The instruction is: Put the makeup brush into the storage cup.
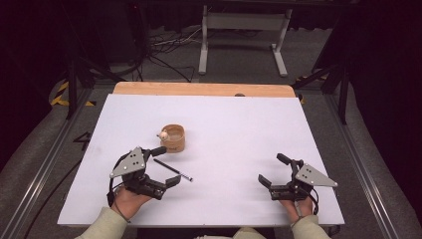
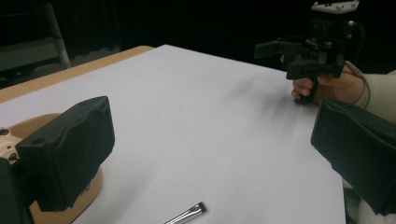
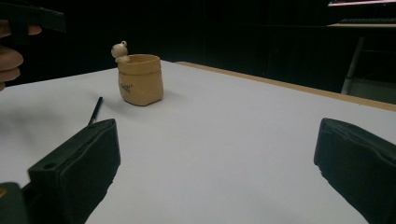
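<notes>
Overhead, white table [image 1: 239, 149] with wooden far edge, grey floor, dark room

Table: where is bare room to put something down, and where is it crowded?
The white table is bare across its far half and in the middle, between the cup and the right tongs. It is crowded near the left tongs, where the cup stands and the brush lies close by.

Tan cup [image 1: 173, 138] standing upright beside left gripper's far jaw; thin black brush [image 1: 172, 170] lying flat between its jaws.
</notes>
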The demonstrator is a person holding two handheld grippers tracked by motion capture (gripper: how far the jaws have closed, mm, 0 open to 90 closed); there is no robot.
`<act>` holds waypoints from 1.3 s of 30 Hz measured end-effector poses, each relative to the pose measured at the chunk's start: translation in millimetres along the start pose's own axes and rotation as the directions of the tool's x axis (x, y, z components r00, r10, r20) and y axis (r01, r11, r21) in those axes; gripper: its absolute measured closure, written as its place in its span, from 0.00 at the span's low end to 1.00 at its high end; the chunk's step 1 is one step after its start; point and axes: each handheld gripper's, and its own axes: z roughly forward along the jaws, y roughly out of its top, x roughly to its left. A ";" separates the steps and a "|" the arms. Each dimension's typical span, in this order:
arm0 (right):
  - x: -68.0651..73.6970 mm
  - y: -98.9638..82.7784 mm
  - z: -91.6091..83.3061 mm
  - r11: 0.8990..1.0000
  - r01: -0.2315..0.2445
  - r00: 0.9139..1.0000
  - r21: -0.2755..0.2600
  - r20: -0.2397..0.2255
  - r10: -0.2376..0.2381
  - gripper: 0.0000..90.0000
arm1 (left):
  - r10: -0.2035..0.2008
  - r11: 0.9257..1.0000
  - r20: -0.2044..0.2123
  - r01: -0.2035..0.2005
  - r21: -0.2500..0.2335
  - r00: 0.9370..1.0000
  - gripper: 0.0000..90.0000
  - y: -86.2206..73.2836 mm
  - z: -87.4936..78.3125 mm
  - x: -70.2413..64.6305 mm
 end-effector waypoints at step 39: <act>-1.3 -1.1 -0.1 0.999 -0.038 0.999 0.013 -0.016 0.038 0.01 | 0.125 0.809 -0.011 -0.096 0.580 0.992 0.03 51.4 27.1 19.6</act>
